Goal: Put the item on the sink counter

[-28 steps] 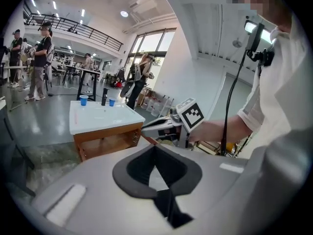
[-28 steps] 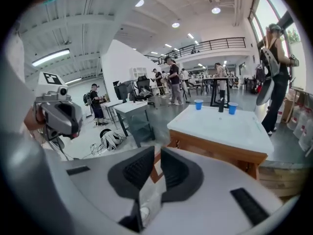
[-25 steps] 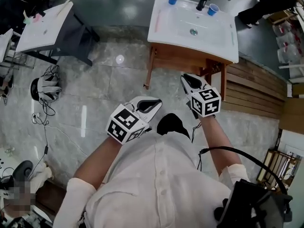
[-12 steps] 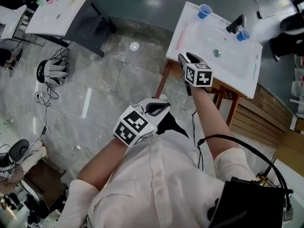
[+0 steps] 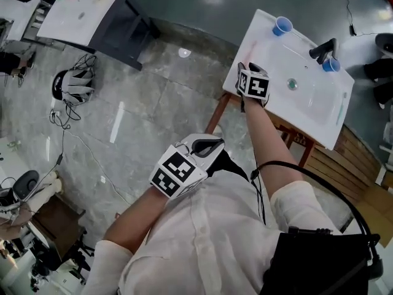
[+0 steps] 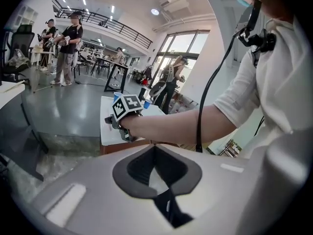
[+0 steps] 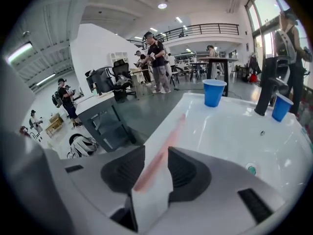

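A thin pink stick-like item (image 7: 164, 158) lies along the left rim of the white sink counter (image 7: 220, 126). My right gripper (image 7: 156, 160) hangs just over that rim (image 5: 319, 109). Its jaws are opening, and the pink item shows in the gap between them with the pads off it. In the head view the right gripper (image 5: 245, 66) reaches out over the counter's near left edge. My left gripper (image 5: 206, 146) stays close to my body, pointing toward the sink. Its jaws (image 6: 154, 148) are shut with nothing between them.
Two blue cups (image 5: 283, 25) (image 5: 330, 64) flank a black faucet (image 5: 323, 50) at the back of the basin, above its drain (image 5: 292, 84). A dark table with a white top (image 5: 86, 8) stands at the far left. A headset with cables (image 5: 73, 85) lies on the floor. Wooden slats (image 5: 362, 158) lie to the right.
My right arm has stretched forward from in front of my body to the sink counter's left edge. The left gripper has stayed near my body.
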